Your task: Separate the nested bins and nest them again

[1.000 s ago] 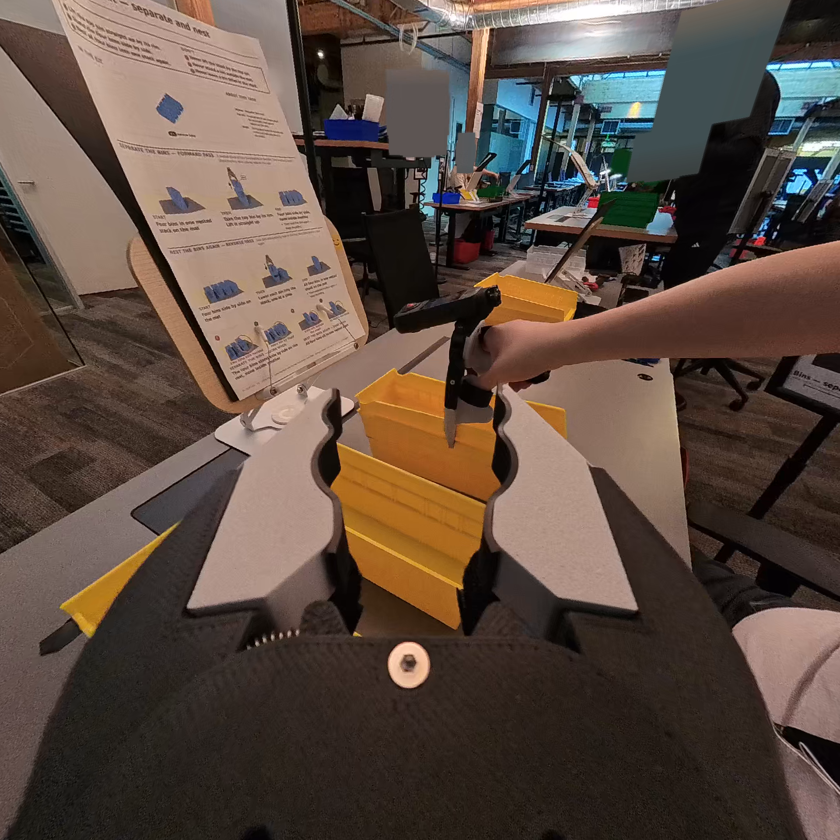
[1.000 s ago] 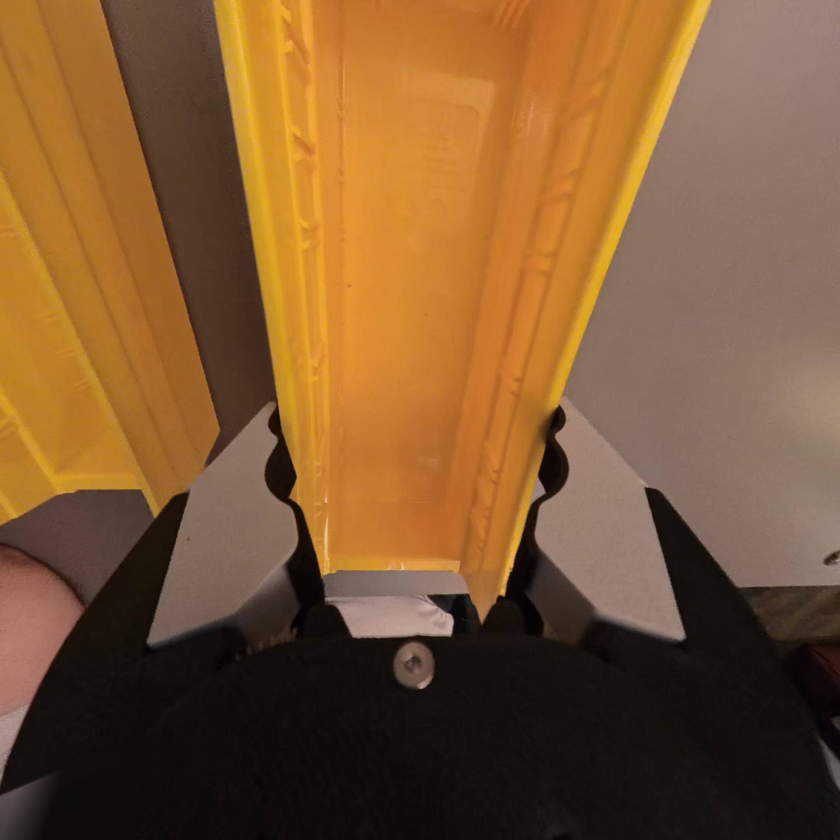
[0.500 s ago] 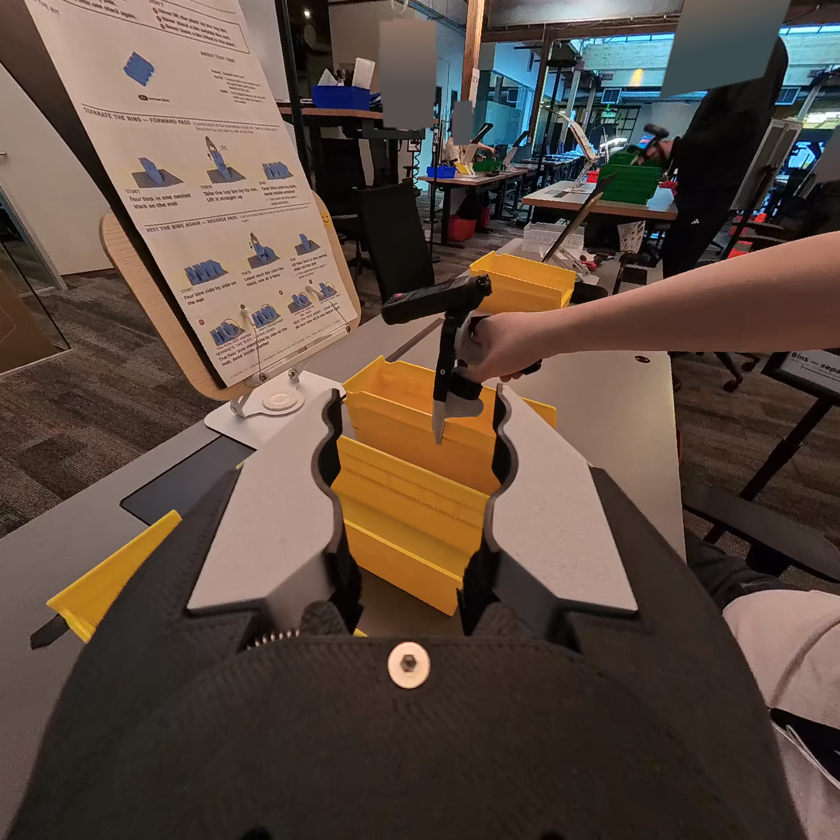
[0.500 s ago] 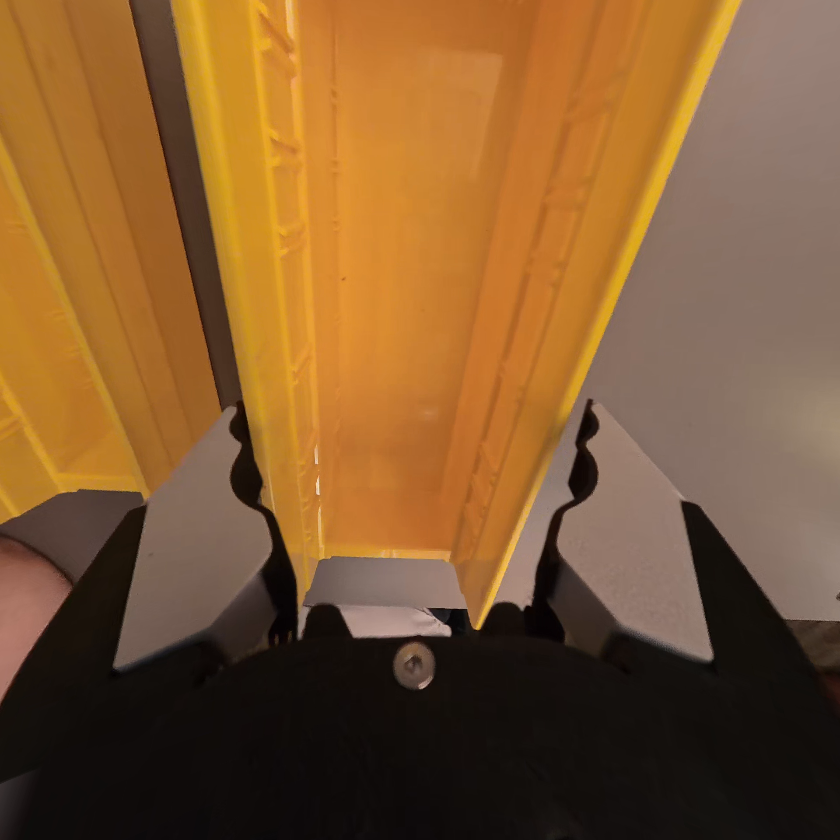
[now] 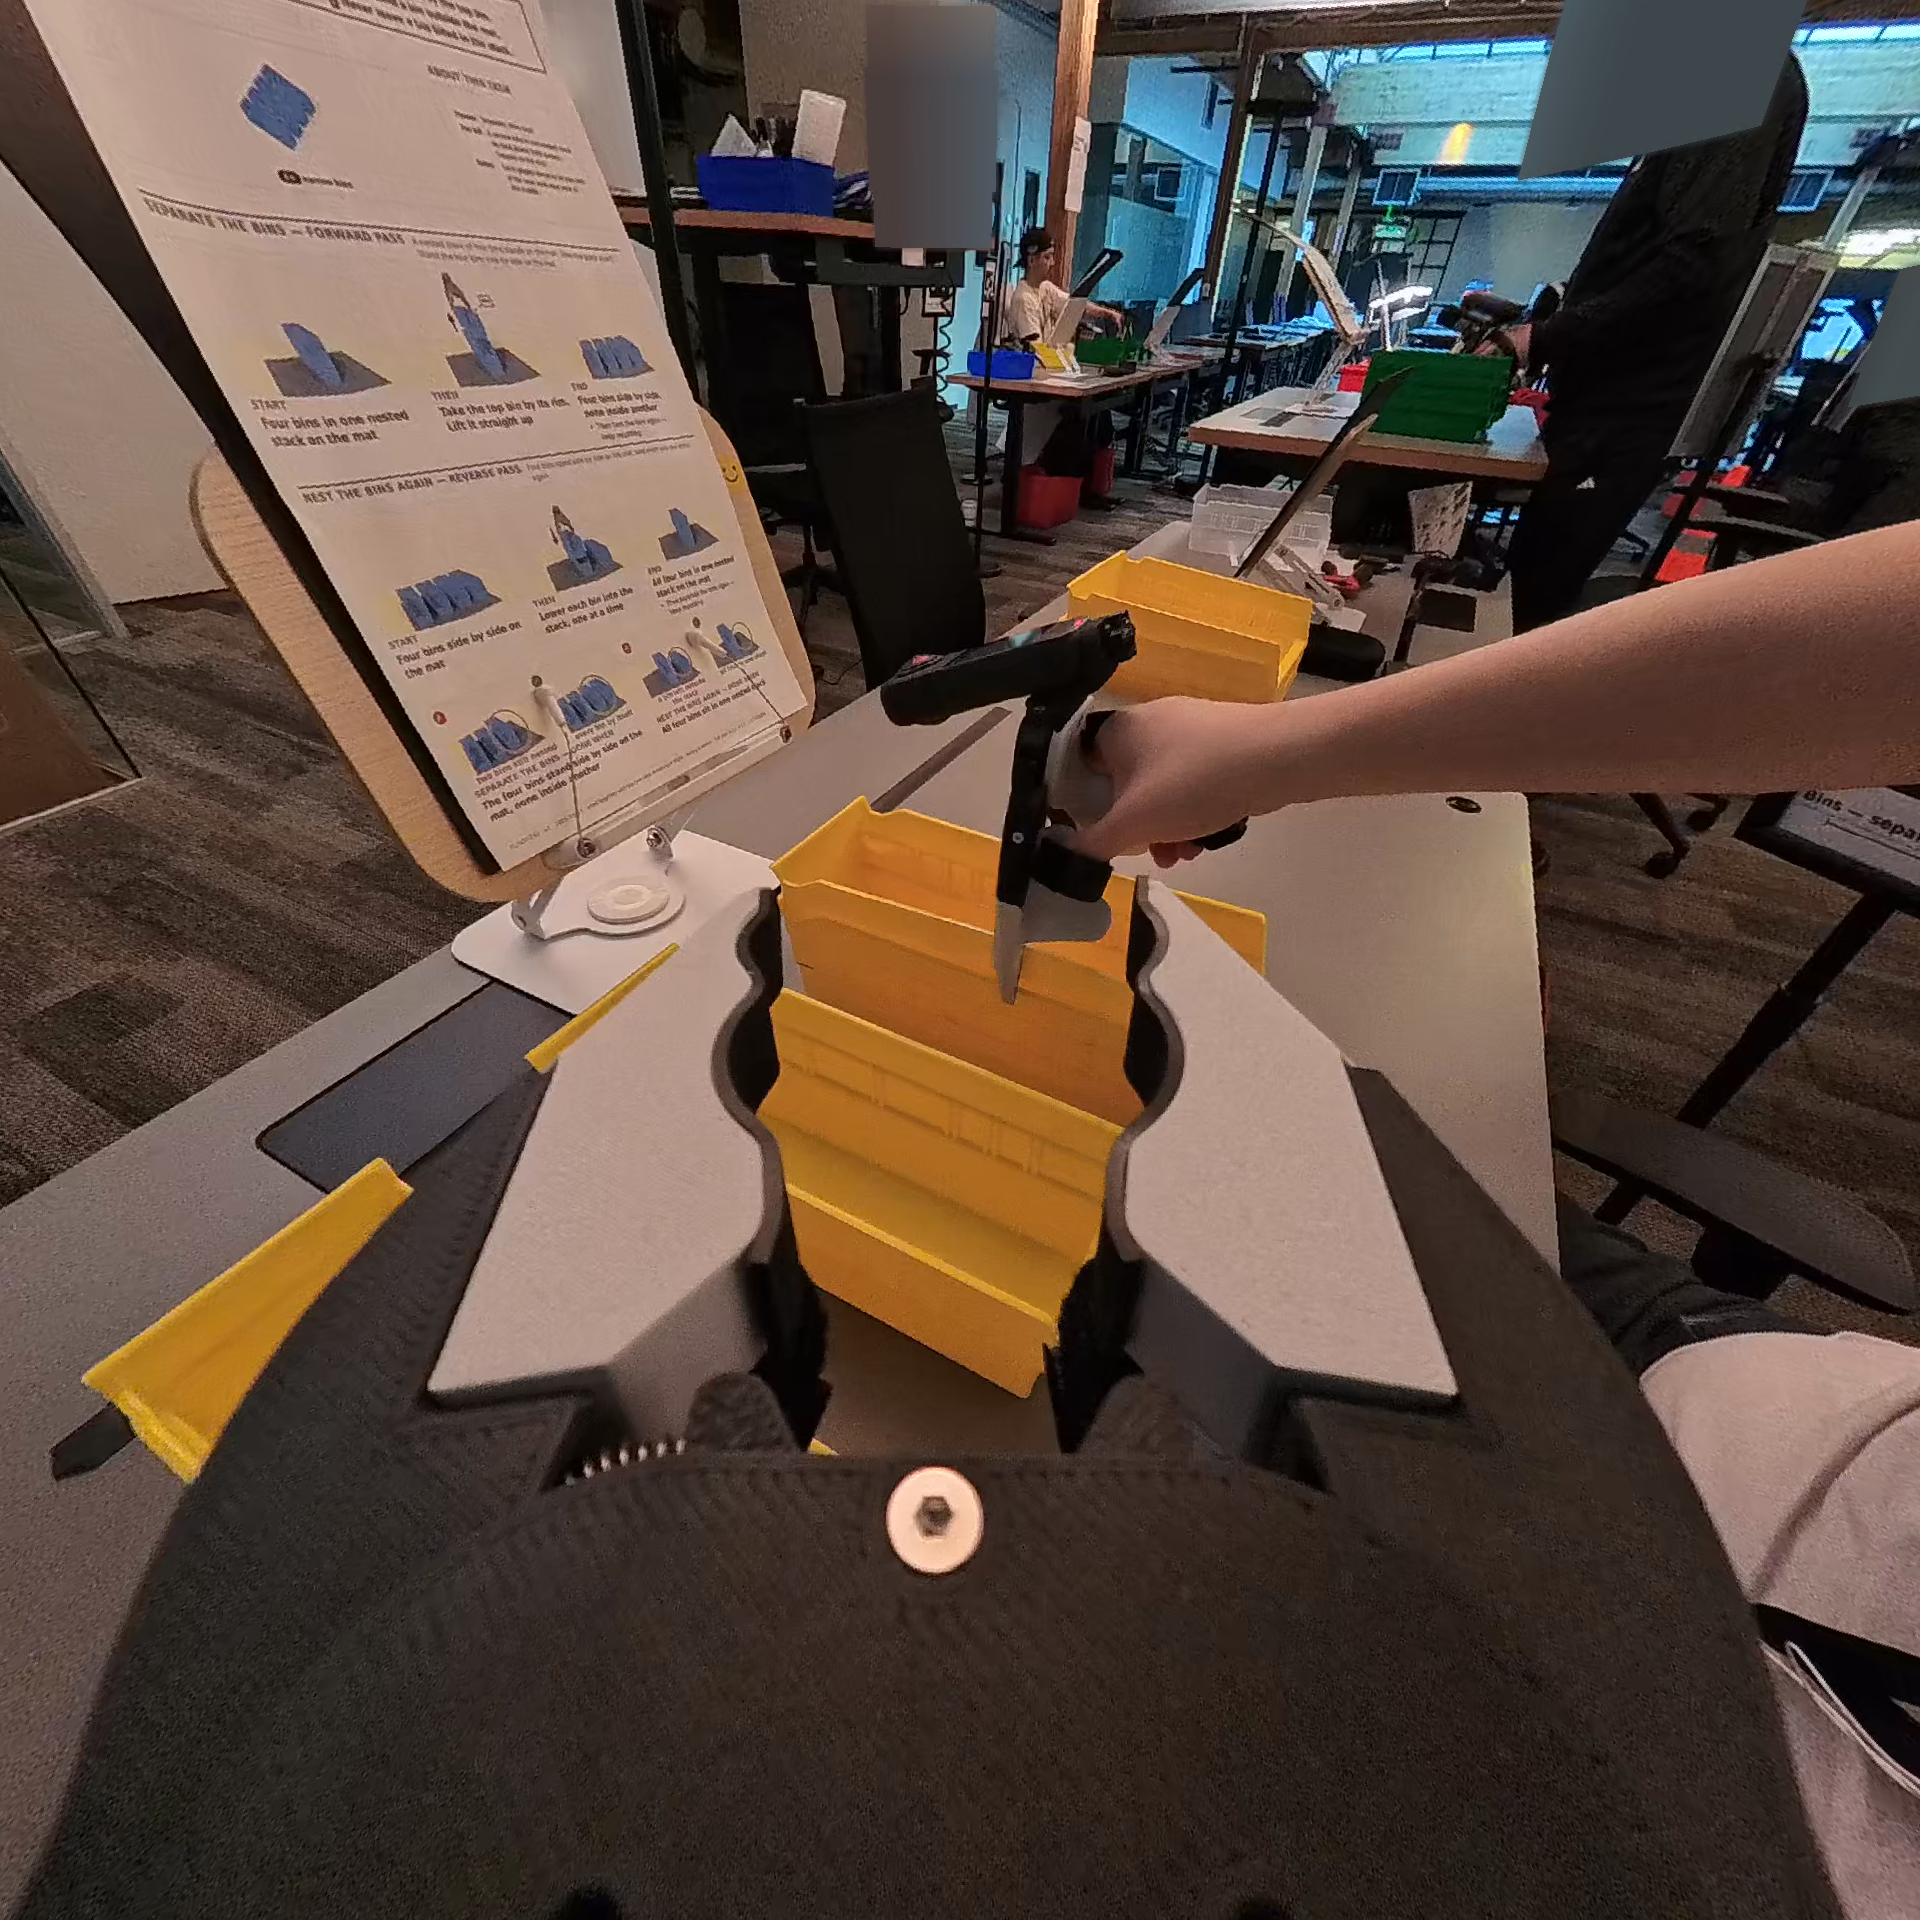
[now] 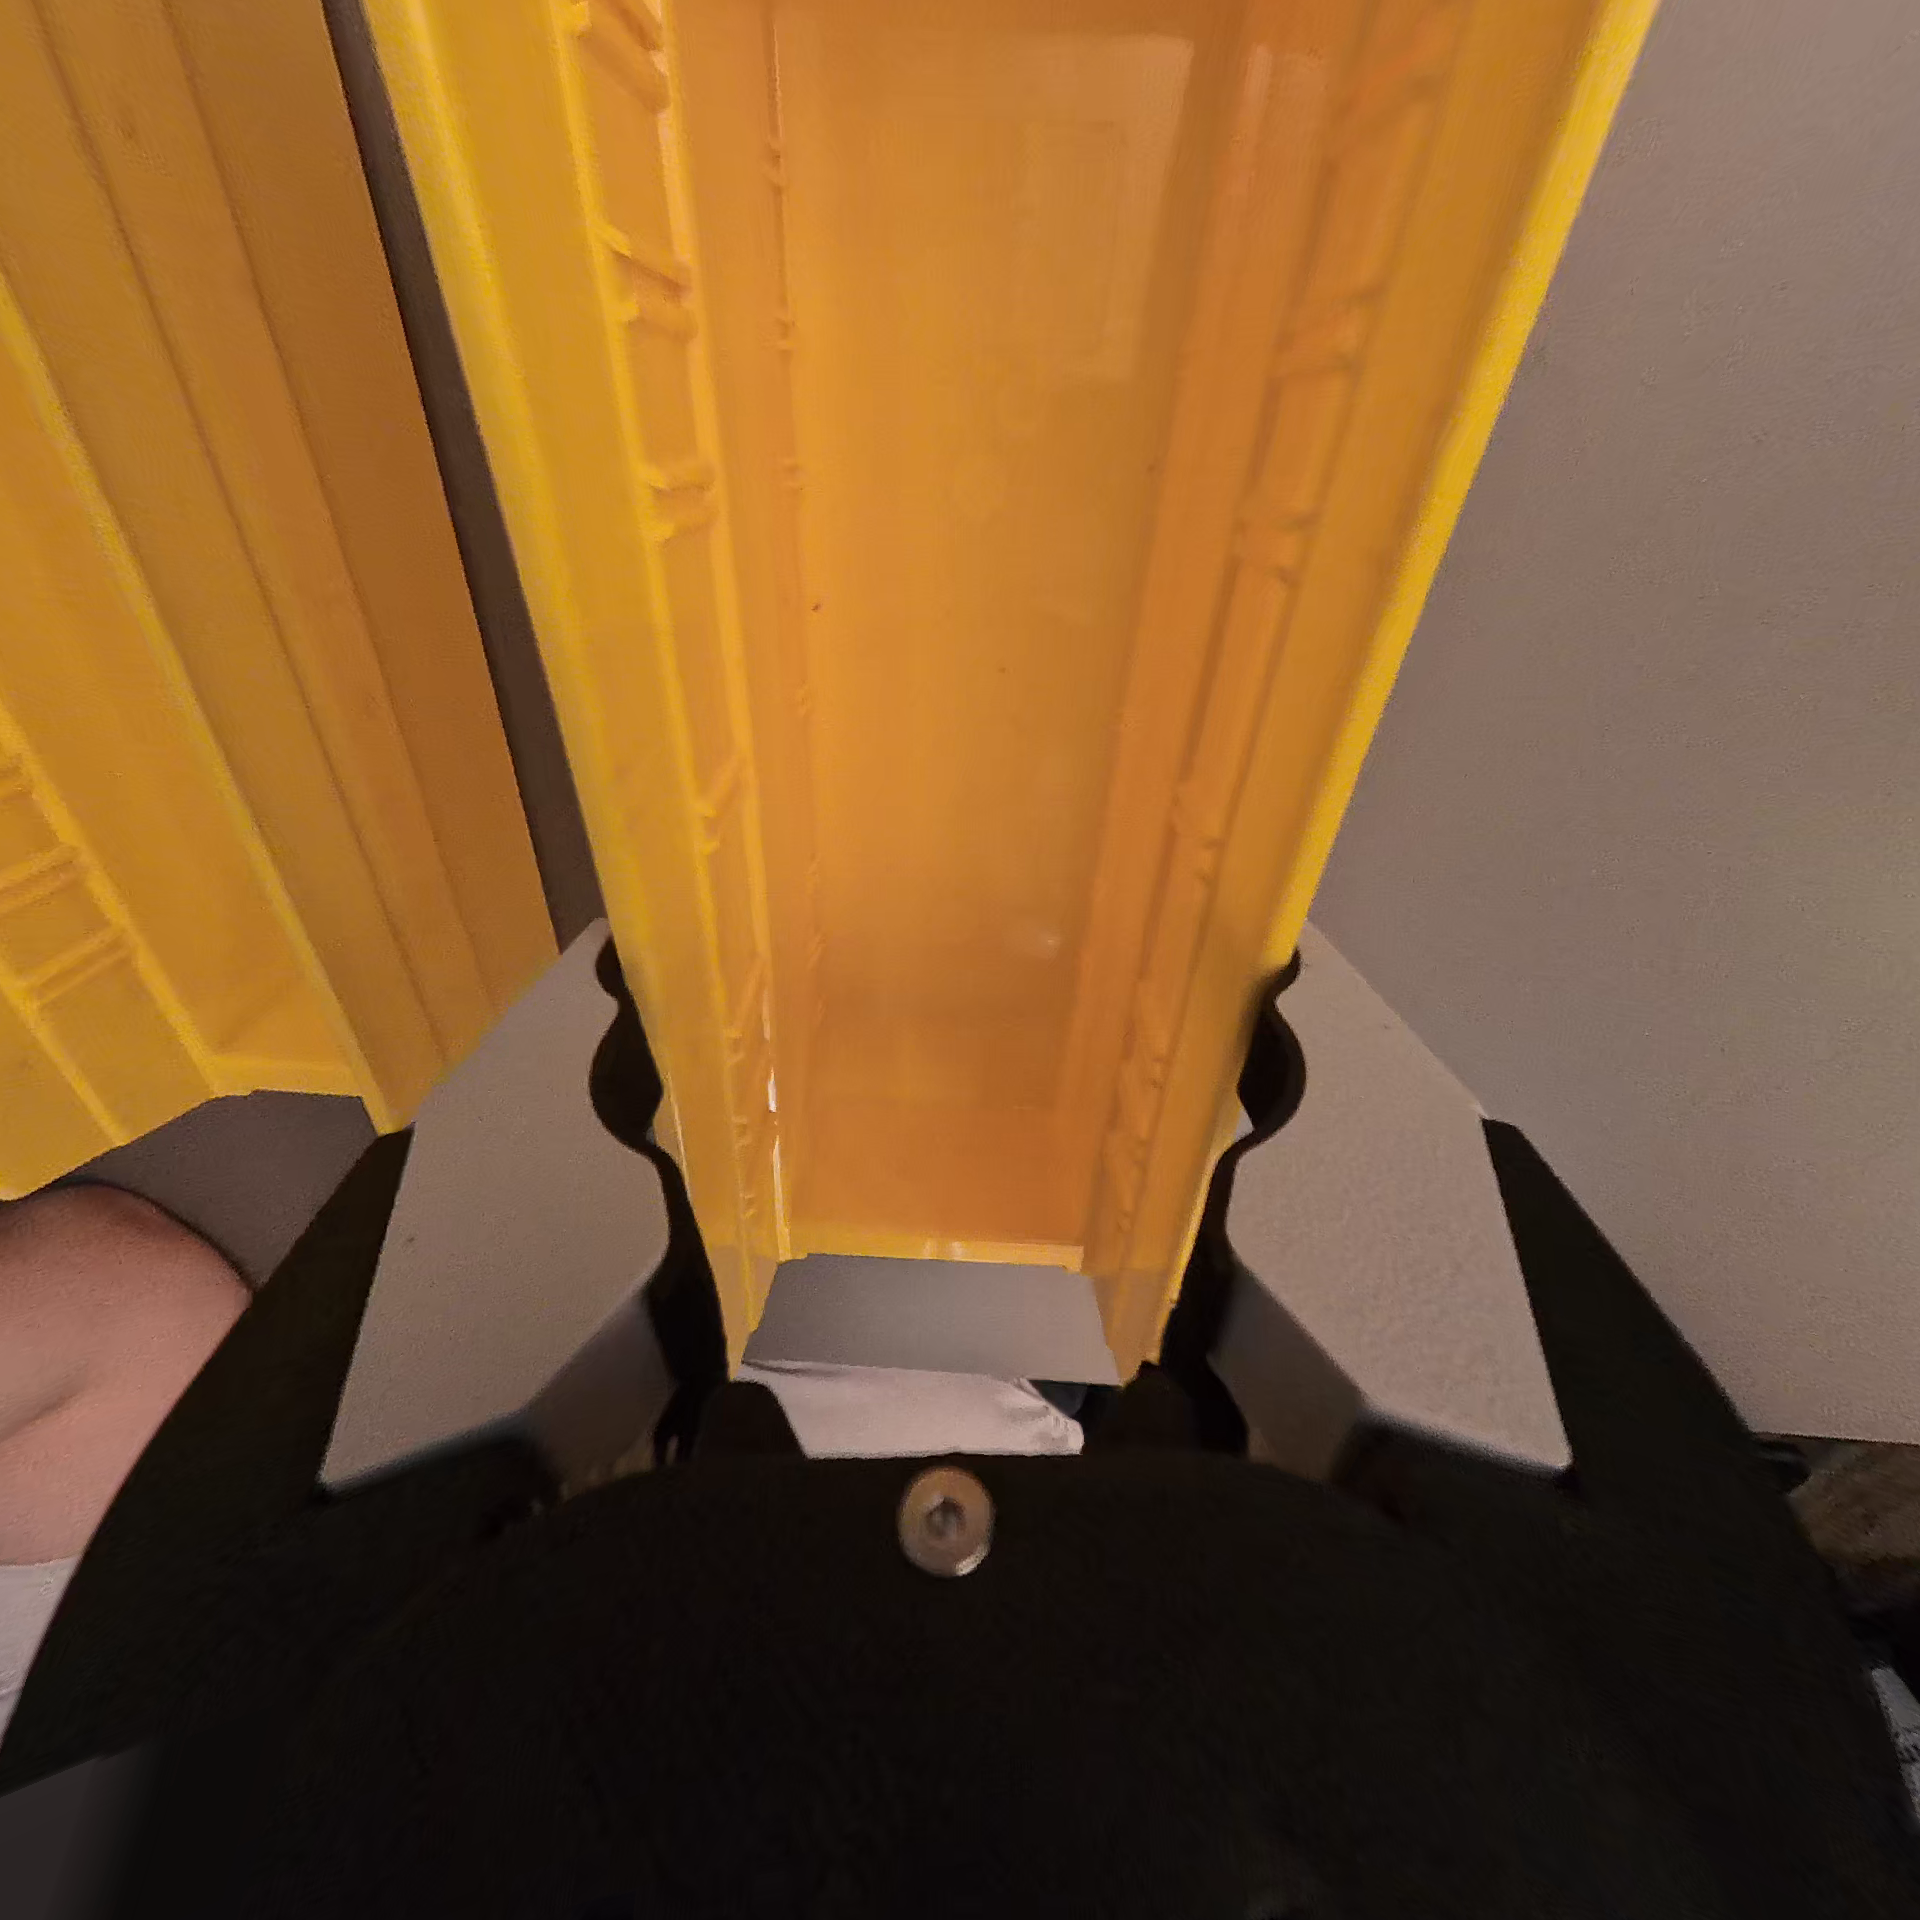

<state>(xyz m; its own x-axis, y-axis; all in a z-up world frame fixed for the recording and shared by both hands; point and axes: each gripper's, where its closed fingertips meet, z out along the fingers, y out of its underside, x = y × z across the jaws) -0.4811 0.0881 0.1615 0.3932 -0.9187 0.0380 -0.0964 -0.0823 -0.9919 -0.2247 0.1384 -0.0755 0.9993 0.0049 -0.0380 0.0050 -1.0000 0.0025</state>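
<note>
In the right wrist view my right gripper [image 6: 951,935] points down and is shut on a long yellow bin [image 6: 956,520], one pad on each long wall near its low front end. A second yellow bin [image 6: 208,623] lies parallel at the left. In the left wrist view the same right gripper [image 5: 1029,935] stands over the farther bin [image 5: 883,935], held by a hand. My left gripper [image 5: 956,899] is open. The nearer bin [image 5: 935,1174] shows through its gap, and I see no pad pressing on it. A yellow rim edge [image 5: 239,1320] shows left of my left finger.
The bins stand on a grey table [image 5: 1382,935] with a dark mat [image 5: 416,1091] at the left. An instruction sheet on a stand [image 5: 468,468] rises behind the mat. Another yellow bin [image 5: 1195,634] sits at the far end. A chair arm [image 5: 1714,1226] is at the right.
My right gripper's fingers spread away from the bin's walls half a second ago and have now come together on it again. The left gripper's view tilted slightly; its fingers kept the same spread.
</note>
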